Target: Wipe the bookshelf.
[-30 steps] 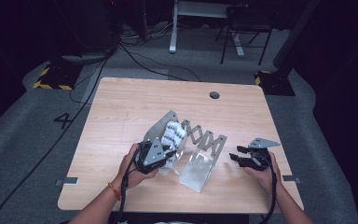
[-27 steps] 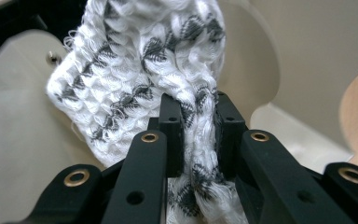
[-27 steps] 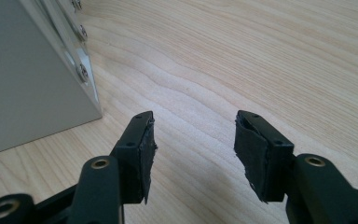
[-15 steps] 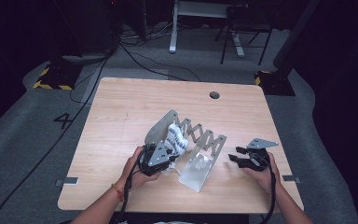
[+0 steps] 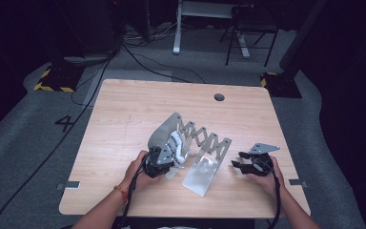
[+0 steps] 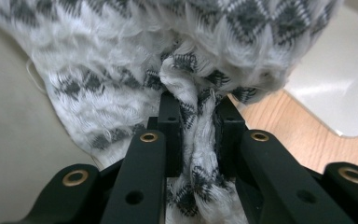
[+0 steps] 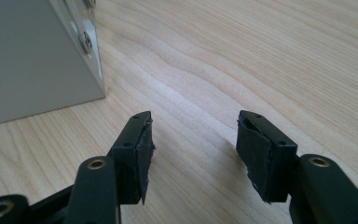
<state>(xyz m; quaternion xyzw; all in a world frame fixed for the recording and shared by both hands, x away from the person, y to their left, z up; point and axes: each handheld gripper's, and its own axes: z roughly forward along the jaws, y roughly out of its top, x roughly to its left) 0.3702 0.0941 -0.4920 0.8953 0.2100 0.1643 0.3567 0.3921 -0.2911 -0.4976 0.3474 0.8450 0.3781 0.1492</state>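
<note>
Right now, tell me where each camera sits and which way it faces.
High view: above the person's side, looking forward and down on the table; forearms, both hands.
Left gripper view: on the left gripper, looking along jaws shut on a knitted cloth.
Right gripper view: on the right gripper, jaws apart over bare wood.
Shared: the metal rack.
</note>
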